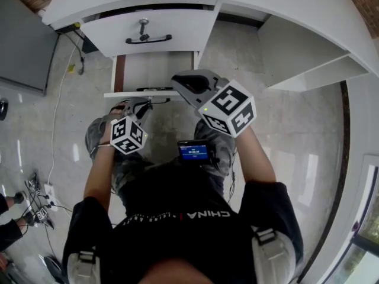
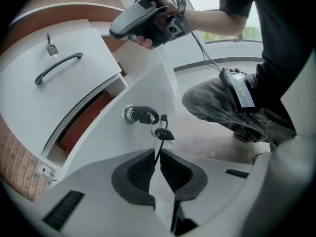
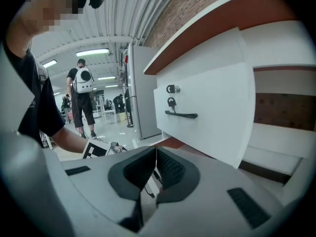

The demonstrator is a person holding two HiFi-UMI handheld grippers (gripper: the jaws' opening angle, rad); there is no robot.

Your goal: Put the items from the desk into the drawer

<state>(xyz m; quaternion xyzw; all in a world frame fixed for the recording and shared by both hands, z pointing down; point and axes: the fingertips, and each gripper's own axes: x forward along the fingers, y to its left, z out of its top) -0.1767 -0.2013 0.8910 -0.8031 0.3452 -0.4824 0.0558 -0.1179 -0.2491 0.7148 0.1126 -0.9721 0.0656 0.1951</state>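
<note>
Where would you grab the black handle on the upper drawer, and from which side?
Take the black handle at its middle, where the bowed bar stands off the upper drawer front. Come straight at the front, one tool jaw above and one below: the bar runs level.

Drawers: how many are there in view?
2. The upper drawer, with a dark handle, is partly out; the lower drawer is pulled out farther, beneath it. Others may be hidden.
</note>
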